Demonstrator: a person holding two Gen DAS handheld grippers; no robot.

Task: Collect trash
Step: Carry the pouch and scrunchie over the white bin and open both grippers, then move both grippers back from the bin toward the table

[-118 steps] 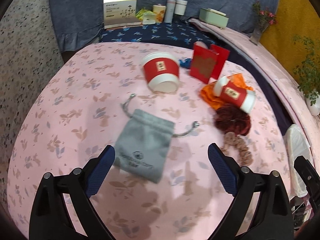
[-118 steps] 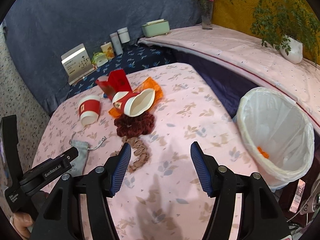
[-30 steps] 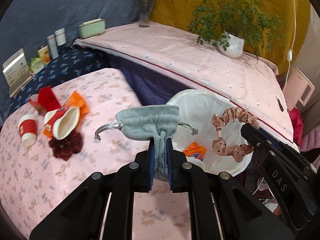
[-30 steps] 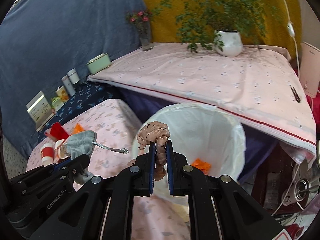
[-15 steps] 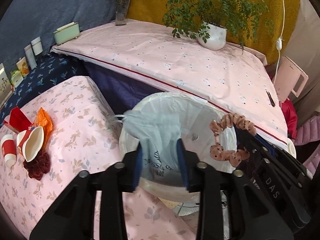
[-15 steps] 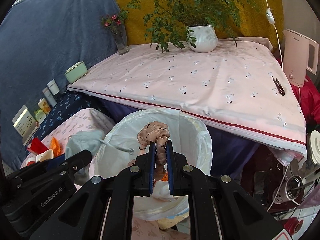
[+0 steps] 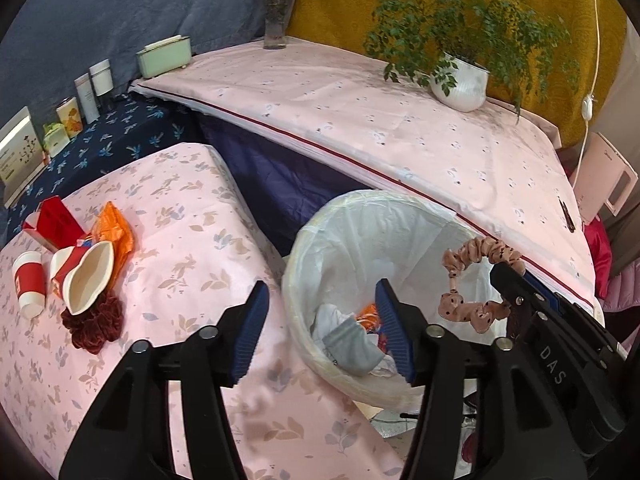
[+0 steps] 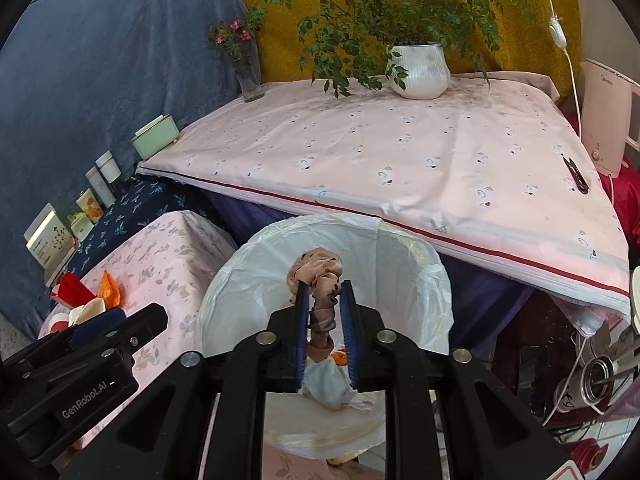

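- Scrunchie (image 8: pixel 320 300), tan w/ dark dots, pinched between the blue pads of right gripper (image 8: pixel 324 334); hangs over the open mouth of trash bin (image 8: pixel 420 264).
- In left wrist view same scrunchie (image 7: pixel 472 284) shows as a loop at the tip of right gripper (image 7: pixel 510 280), above the bin's far-right side.
- Right gripper: clenched on the scrunchie; jaws nearly together, fabric bunched above the pads.
- Left gripper (image 7: pixel 322 332): released, jaws spread wide, holding nothing; right pad sits over the bin (image 7: pixel 304 248), left pad over the pink floral bench (image 7: pixel 192 216).
- Grey pouch (image 7: pixel 352 346) lies inside the bin on white crumpled stuff, next to an orange scrap (image 7: pixel 366 314).
- Bin lined w/ white bag, stands just beside the bench edge.
- Left on bench: dark red scrunchie (image 7: pixel 94 322), touching a tipped red-and-white cup (image 7: pixel 82 276); upright-ish red cup (image 7: pixel 28 282) just beside; orange wrapper (image 7: pixel 116 228) and red box (image 7: pixel 54 222) behind them.
- Beyond bin: second pink-cloth surface w/ potted plant (image 7: pixel 460 80) and flower vase (image 7: pixel 276 24).
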